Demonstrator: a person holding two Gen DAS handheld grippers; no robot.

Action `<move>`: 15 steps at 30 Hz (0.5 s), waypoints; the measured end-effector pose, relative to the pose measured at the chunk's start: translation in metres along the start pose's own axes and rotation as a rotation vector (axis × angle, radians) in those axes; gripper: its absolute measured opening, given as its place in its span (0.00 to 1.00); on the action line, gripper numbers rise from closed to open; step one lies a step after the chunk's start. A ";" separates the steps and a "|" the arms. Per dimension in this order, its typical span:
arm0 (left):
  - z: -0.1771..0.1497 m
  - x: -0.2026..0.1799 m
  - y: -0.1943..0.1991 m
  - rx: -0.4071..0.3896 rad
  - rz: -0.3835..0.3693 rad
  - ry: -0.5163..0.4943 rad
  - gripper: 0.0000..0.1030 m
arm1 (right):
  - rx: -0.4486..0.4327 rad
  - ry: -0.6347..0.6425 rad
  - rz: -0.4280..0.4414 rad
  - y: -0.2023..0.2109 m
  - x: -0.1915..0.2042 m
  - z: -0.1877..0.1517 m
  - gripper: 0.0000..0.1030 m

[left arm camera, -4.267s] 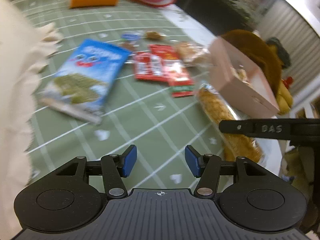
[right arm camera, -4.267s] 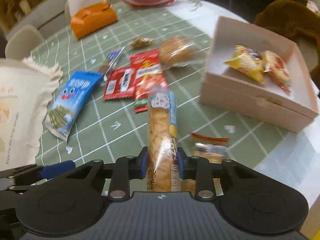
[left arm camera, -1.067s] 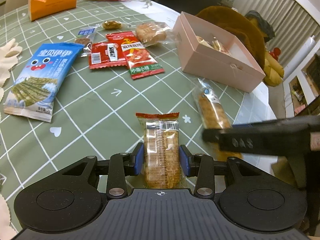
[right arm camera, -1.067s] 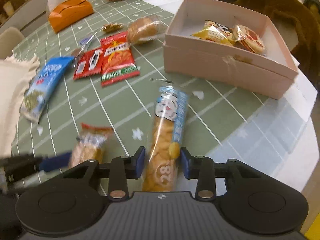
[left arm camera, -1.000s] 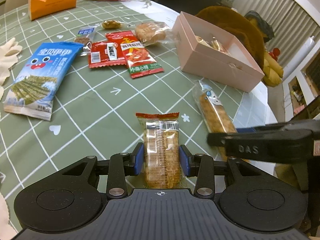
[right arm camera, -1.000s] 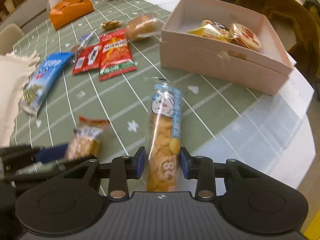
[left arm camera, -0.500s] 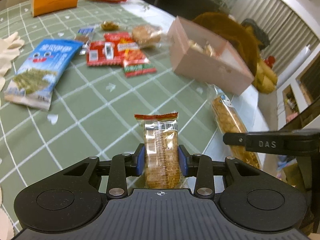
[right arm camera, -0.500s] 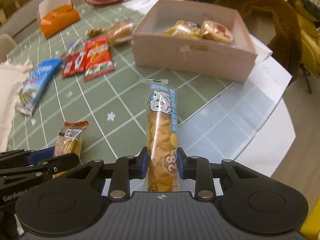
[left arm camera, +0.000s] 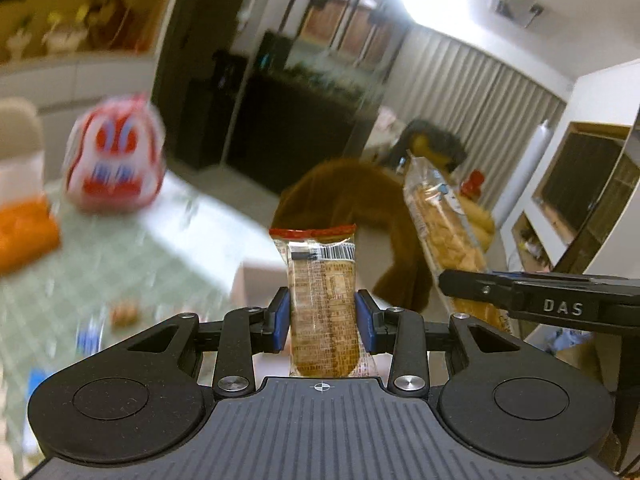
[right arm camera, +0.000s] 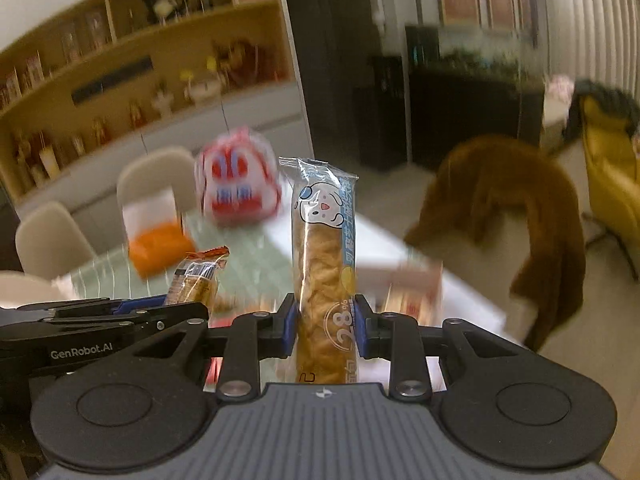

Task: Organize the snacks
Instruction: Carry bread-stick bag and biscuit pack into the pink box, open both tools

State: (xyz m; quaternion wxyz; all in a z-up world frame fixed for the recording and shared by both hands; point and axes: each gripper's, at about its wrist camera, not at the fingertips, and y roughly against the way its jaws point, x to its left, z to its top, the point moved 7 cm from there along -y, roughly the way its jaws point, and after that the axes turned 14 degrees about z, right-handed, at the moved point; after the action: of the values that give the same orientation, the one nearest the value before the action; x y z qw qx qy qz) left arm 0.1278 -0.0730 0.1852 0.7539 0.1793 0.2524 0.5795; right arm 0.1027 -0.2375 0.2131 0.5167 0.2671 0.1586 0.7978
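**Both snack packets held aloft above the table**

The left gripper (left arm camera: 323, 322) was seen with its blue pads (left arm camera: 281, 320) pressed against the sides of a short cracker packet (left arm camera: 322, 300), which stood upright between them, its red-edged seal and barcode at the top. The right gripper (right arm camera: 325, 330) was likewise closed narrowly on a long biscuit tube (right arm camera: 324, 264), held upright, with a cartoon face printed near the top and "28" on the lower part. Each packet was gripped near its lower end, so that most of its length rose clear of the fingers.

In the left wrist view the biscuit tube was visible to the right, tilted slightly, beside the black bar marked "DAS" of the other gripper. In the right wrist view the cracker packet was seen at the lower left, next to the bar marked "GenRobot.AI".

Behind the packets the green checked tablecloth (left arm camera: 120, 264) was shown, heavily blurred. On it an orange tissue box (right arm camera: 160, 250) and a red-and-white cartoon bag (right arm camera: 238, 190) could be made out. A pink box (right arm camera: 416, 284) was glimpsed just beyond the right gripper, too blurred for its contents to be told. A brown furry throw (right arm camera: 516, 200) was draped over a chair at the right
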 end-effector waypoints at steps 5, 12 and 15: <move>0.022 -0.031 -0.033 0.010 -0.003 -0.021 0.38 | -0.025 -0.004 0.004 -0.010 -0.035 0.041 0.27; -0.009 -0.046 -0.112 0.170 0.033 -0.023 0.39 | 0.061 -0.124 0.025 -0.059 -0.098 0.023 0.27; -0.023 -0.047 -0.143 0.232 0.048 -0.038 0.39 | 0.111 -0.167 0.035 -0.087 -0.115 0.003 0.27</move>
State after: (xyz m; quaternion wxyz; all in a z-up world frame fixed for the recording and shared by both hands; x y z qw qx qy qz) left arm 0.2164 -0.1570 0.0941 0.7186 0.2823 0.2991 0.5608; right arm 0.2061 -0.3058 0.1399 0.4987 0.3637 0.1543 0.7715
